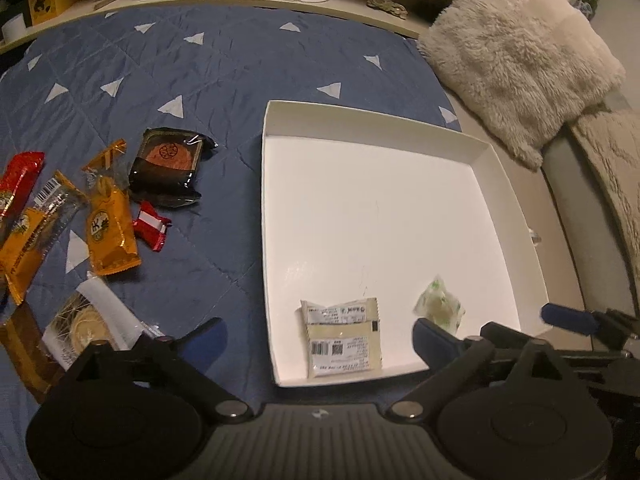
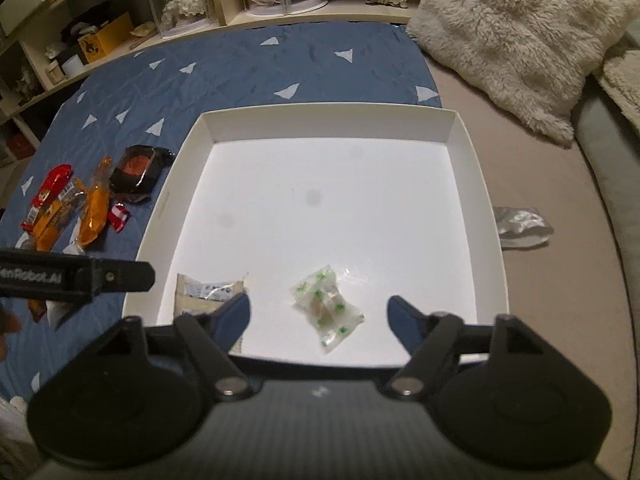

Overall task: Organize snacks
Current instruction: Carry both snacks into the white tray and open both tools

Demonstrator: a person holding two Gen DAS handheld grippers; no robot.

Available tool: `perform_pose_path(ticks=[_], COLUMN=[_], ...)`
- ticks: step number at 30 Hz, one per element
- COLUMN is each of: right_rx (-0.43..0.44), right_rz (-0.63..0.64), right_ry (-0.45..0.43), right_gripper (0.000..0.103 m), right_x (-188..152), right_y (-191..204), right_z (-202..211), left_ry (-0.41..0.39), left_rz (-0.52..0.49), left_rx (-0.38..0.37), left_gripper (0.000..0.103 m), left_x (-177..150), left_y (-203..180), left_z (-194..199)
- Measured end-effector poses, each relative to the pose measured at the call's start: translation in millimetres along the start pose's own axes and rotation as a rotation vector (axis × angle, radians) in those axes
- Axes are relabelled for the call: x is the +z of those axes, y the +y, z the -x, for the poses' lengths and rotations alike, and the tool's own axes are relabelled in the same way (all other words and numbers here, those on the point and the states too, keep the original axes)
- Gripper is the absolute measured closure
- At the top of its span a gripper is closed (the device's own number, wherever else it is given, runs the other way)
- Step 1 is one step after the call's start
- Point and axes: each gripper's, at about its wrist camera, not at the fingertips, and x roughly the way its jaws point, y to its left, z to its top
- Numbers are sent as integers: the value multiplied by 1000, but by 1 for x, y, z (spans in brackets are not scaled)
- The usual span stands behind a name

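Both grippers, left gripper (image 1: 318, 330) and right gripper (image 2: 318, 312), fingers spread, empty. White tray (image 2: 332, 114) holds beige packet (image 1: 344, 336), green-dot candy (image 2: 328, 306) near edge. Remaining snacks (image 1: 108, 208) left on bed quilt (image 1: 224, 64); pinch packet mid-body, lift clear over tray wall.

Two black handheld claws with blue fingertips

Each claw, left claw (image 1: 318, 334) and right claw (image 2: 319, 314), has a ribbed dark body, round black housings, silver pivot screws; white "enRobot.AI" lettering marks the left one's side.
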Motion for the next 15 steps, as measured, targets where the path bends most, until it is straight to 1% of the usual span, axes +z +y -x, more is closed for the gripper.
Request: perform_pose_path(ticks=[4, 5, 6, 12, 15], right_rx=[-22, -28, -31, -28, -39], right_rz=[-12, -18, -23, -31, -27], right_ry=[5, 4, 1, -8, -8], right_gripper=[6, 2, 1, 0, 0], right_x=[-3, -3, -4, -8, -8], right_y=[0, 0, 0, 4, 8], right_z=[6, 7, 9, 20, 22], left_ry=[4, 4, 6, 0, -5], left_rz=[-9, -11, -17, -18, -22], left_rx=[5, 5, 6, 7, 15], left_gripper=[0, 0, 0, 0, 0], left_x=[-5, -7, -8, -14, -15], left_y=[3, 4, 5, 15, 22], left_z=[7, 9, 11, 21, 26])
